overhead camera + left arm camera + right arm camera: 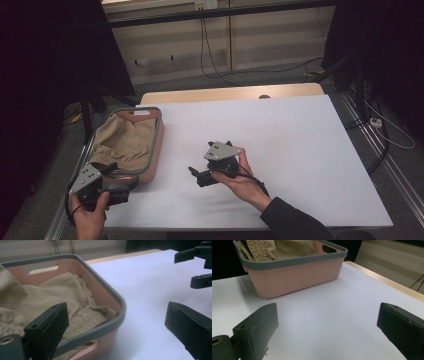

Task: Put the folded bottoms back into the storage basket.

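A pink basket (159, 131) with a grey rim stands at the table's left edge and holds a crumpled tan garment (125, 140). A hand holds my left gripper (117, 181) at the basket's near corner. In the left gripper view that gripper (116, 312) is open, its jaws wide apart over the basket rim (110, 290) and the garment (62, 292). My right gripper (200, 162) is held mid-table and points left at the basket. It stands open (327, 312) above bare tabletop, some way short of the basket wall (297, 277). Its jaws also appear in the left gripper view (197, 267).
The white tabletop (280, 140) stretches to the right of the basket, with a wooden strip (230, 93) along its far edge. Cables (210, 60) run over the floor behind, and a power strip (375, 122) lies to the right. Dark curtains stand on both sides.
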### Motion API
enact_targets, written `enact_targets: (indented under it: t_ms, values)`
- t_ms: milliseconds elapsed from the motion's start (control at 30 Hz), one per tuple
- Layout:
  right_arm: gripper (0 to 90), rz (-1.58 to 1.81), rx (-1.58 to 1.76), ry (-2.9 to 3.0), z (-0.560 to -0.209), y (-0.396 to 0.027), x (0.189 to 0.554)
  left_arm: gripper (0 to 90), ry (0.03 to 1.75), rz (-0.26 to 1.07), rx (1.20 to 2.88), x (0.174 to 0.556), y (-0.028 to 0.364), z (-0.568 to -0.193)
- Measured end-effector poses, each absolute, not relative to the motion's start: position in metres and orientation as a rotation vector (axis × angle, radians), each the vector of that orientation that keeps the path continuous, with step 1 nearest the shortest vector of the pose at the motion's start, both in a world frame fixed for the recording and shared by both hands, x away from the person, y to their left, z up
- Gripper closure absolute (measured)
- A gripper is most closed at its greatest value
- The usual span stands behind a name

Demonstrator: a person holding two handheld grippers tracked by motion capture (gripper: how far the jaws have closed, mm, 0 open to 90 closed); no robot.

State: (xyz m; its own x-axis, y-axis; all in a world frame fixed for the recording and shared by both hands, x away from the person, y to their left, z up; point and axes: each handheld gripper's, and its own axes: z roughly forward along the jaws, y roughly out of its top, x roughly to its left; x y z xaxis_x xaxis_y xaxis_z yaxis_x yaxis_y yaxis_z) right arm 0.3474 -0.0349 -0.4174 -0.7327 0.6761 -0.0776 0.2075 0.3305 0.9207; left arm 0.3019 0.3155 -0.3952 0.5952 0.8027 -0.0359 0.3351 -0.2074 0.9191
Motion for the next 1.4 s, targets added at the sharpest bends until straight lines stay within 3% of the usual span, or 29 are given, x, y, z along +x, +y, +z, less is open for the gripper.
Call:
enact_targets:
  t_ms: [667,1400]
  values:
    - [3.5,1.336,0.849,2.099,-0.423,-0.091,0.329,3.9,0.776,0.480,1.892,0.317,0.251,-0.394]
    - [3.1,1.299,0.957,2.033,-0.434,-0.139,0.308,4.0,0.682,0.350,1.944,0.324,0.191,-0.423]
